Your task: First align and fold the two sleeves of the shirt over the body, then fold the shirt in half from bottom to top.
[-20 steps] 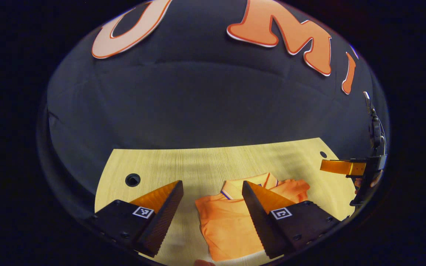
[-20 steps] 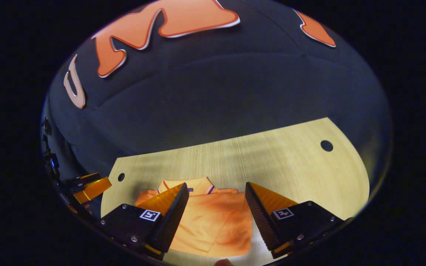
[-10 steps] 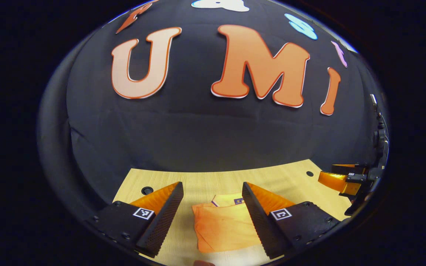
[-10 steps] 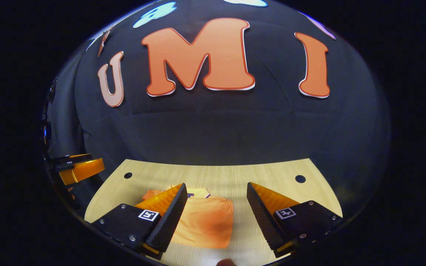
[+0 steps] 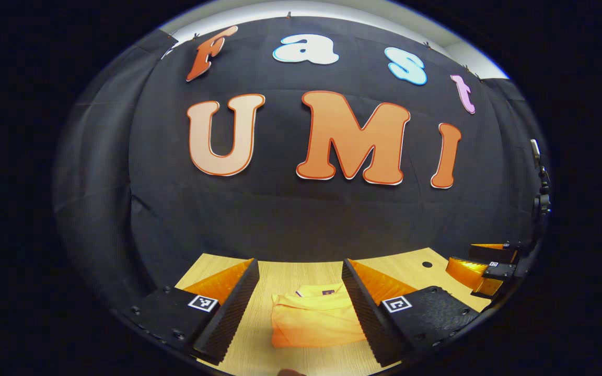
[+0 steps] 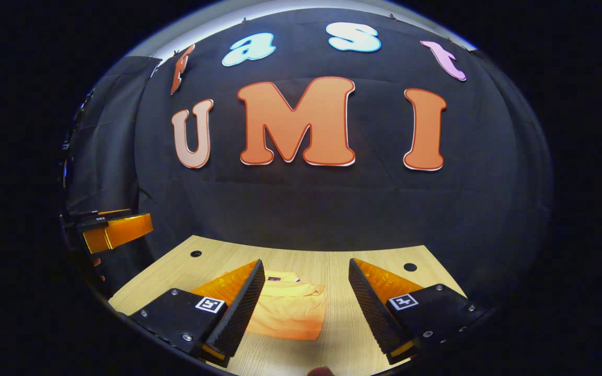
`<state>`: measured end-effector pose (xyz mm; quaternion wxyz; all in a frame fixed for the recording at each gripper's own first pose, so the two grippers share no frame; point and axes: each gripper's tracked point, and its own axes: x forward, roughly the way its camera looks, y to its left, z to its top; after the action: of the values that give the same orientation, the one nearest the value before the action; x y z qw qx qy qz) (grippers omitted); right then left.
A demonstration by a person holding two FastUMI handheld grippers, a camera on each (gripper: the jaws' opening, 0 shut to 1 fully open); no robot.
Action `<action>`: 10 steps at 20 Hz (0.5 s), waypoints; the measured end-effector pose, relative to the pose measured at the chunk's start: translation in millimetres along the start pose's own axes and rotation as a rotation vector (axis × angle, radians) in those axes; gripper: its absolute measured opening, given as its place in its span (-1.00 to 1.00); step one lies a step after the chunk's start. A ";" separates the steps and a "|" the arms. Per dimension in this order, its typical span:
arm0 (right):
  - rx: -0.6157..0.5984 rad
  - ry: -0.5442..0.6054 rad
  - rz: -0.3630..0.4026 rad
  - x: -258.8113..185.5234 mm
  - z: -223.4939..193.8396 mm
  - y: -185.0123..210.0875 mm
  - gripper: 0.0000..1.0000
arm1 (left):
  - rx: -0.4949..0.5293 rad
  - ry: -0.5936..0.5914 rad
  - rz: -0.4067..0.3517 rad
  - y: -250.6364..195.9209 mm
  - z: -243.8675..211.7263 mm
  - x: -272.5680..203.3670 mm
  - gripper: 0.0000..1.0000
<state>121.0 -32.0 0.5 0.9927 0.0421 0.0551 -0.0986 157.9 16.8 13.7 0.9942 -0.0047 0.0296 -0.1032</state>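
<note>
The shirt (image 5: pixel 316 324) is lying folded on the table (image 6: pixel 332 261); both grippers (image 5: pixel 301 308) (image 6: pixel 306 308) are hovering above it, spread wide, holding nothing; the task looks done.

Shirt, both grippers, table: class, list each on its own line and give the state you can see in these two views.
Shirt: folded into a compact bundle, lying flat on the table, collar at its far edge, nothing gripping it.
Left gripper: open, fingers spread, above the table, holding nothing.
Right gripper: open, fingers spread, above the table, holding nothing.
Table: bears the shirt.
</note>
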 end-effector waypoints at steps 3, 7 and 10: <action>-0.016 -0.042 0.012 -22.0 5.8 1.0 0.97 | 0.008 -0.059 0.019 -6.8 -0.2 -28.3 0.96; -0.068 -0.151 0.070 -48.4 7.7 12.9 0.96 | 0.029 -0.159 0.023 -21.9 4.9 -69.7 0.96; -0.093 -0.151 0.102 -64.2 -5.7 22.2 0.95 | 0.054 -0.198 0.049 -28.1 6.1 -95.2 0.94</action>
<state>62.3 2.5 4.0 0.9987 -0.0088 -0.0176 -0.0480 59.5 8.9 25.7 0.9942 0.0123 -0.0716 -0.0787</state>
